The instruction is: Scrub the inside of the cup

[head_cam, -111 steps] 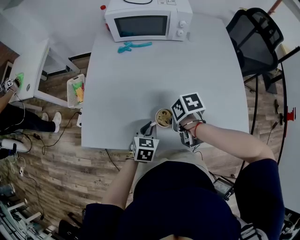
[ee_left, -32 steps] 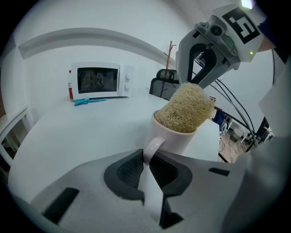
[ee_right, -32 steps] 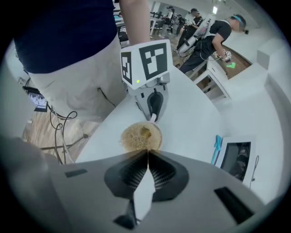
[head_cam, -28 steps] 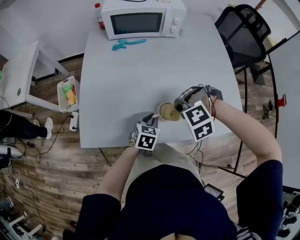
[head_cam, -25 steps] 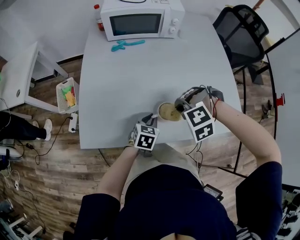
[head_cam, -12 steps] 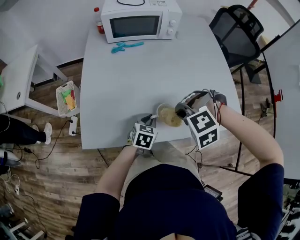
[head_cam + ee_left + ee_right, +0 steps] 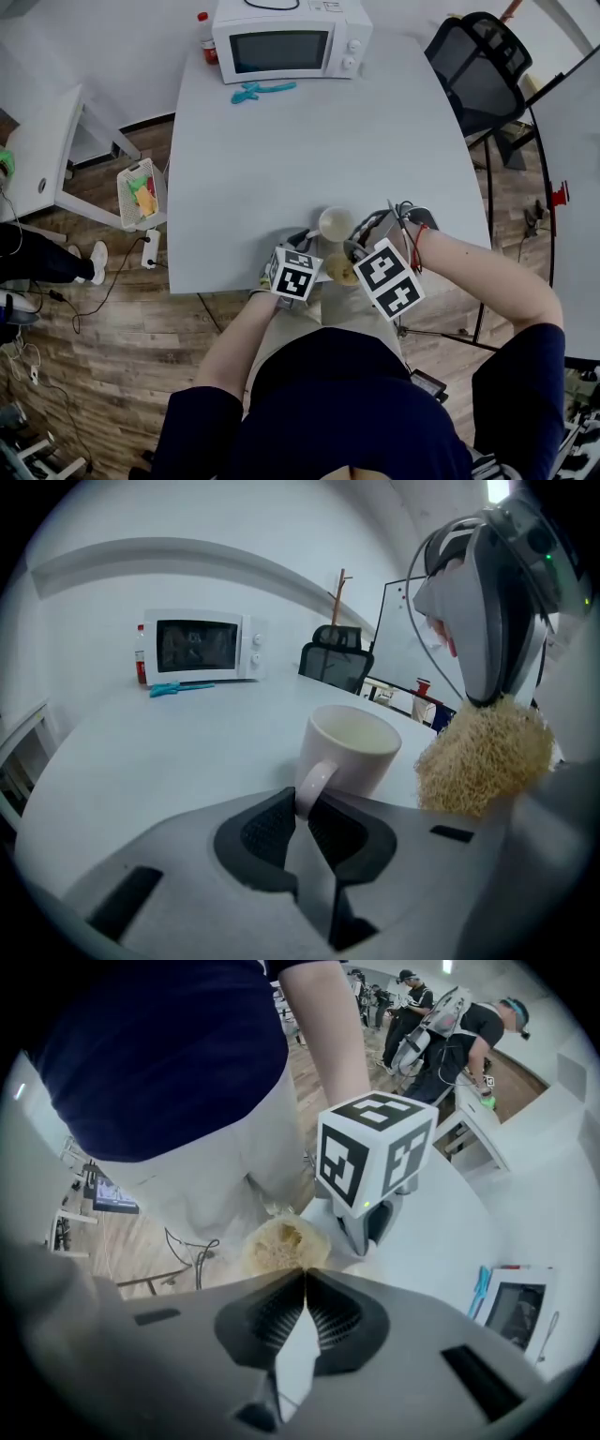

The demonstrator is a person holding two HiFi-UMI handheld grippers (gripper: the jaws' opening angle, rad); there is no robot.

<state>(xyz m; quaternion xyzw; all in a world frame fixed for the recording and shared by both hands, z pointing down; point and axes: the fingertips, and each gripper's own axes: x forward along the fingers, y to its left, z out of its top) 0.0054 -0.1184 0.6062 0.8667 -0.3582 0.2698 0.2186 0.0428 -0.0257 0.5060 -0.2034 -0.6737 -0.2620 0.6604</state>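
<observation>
Out of the cream ceramic cup (image 7: 336, 223) has come the right gripper (image 7: 305, 1277), jaws pressed on a tan fibrous loofah sponge (image 7: 281, 1245), now at the near edge of the grey table (image 7: 309, 141). The left gripper (image 7: 302, 816) pinches the cup's handle (image 7: 311, 789). Upright by that edge, the cup looks rigid, smooth and breakable, so the handle is the sure hold. Open tabletop lies beyond.

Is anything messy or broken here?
Nothing spilled or broken. The cup stands upright near the table edge, its handle pinched by the left gripper. The right gripper holds the sponge outside it.
</observation>
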